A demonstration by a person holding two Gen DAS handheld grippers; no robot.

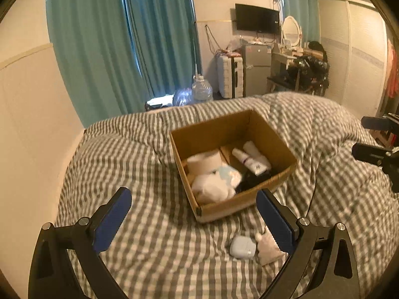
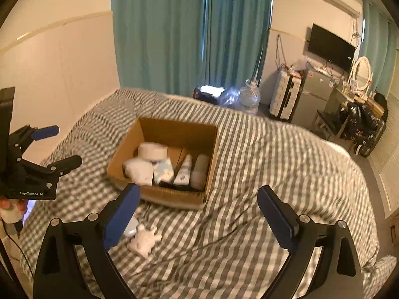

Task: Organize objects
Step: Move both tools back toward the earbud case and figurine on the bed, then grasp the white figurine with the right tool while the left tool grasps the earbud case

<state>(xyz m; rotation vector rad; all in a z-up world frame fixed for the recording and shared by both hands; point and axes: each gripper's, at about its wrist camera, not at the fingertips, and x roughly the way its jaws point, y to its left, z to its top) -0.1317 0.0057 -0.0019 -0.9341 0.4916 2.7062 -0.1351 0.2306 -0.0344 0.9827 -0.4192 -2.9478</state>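
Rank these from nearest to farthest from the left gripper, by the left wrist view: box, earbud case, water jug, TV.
1. Earbud case, on the bedspread near the right jaw.
2. Box, mid-bed, ahead.
3. Water jug, past the bed's far edge.
4. TV, on the far wall.

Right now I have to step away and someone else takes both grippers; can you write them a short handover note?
Left gripper: open, empty, above the bed.
Right gripper: open, empty, above the bed.
Cardboard box sits on the checked blanket. Already inside: paper roll, white cloth bundle, bottles.
Left outside, in front of the box: a small pale blue case and a little white toy beside it.
To do, probably: put both into the box.
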